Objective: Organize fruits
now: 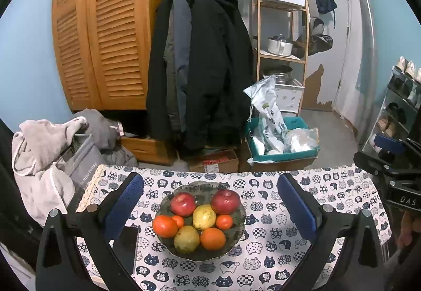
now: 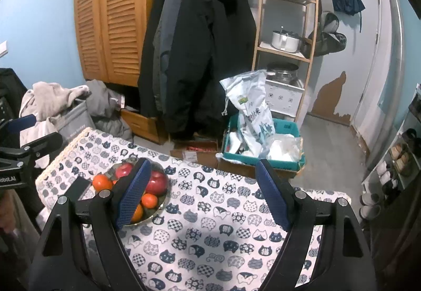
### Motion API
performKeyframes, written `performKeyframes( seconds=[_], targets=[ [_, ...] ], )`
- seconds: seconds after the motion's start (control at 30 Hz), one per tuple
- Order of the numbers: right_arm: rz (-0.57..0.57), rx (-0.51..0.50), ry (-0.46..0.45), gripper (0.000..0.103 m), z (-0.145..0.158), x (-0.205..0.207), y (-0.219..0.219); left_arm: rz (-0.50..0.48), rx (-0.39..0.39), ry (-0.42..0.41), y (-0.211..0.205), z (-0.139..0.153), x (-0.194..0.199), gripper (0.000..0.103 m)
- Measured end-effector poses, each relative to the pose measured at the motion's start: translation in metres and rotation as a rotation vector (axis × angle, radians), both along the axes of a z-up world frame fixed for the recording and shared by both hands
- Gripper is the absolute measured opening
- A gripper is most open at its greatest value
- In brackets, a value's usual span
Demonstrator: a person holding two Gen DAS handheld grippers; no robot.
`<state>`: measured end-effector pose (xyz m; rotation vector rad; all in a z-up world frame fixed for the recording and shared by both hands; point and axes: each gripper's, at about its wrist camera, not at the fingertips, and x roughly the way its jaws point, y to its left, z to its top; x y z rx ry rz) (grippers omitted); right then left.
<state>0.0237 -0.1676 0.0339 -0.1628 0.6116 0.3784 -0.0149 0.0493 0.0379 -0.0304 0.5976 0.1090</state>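
A dark shallow plate (image 1: pixel 241 225) on the cat-print tablecloth (image 1: pixel 284 235) holds the fruit. On it lie two red apples (image 1: pixel 183 203), two yellow-green pears (image 1: pixel 204 216), two oranges (image 1: pixel 212 238) and two small tangerines (image 1: pixel 224 221). My left gripper (image 1: pixel 209 178) stands wide open just before the plate, with the fruit framed between its blue pads (image 1: pixel 123 206) and nothing touched. In the right wrist view the same plate (image 2: pixel 161 208) sits at the left, partly hidden behind one finger, with an apple (image 2: pixel 157 181) showing. My right gripper (image 2: pixel 203 162) is open over bare cloth, holding nothing.
A dark phone (image 1: pixel 126 246) lies left of the plate. A basket heaped with clothes (image 1: pixel 47 159) stands off the table's left end. Beyond the far edge are hanging coats (image 1: pixel 205 67), a teal crate of bags (image 1: pixel 281 149) and a shoe rack (image 1: pixel 402 106).
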Motion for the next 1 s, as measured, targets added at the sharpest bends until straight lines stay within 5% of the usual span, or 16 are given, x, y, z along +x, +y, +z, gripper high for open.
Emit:
performKeyframes(
  seconds=[1.0],
  targets=[
    [-0.003,-0.004,0.001,0.081,0.0003,0.0010,-0.0019,0.046,0.017,-0.026,-0.0021,0.0042,-0.0034,0.103]
  ],
)
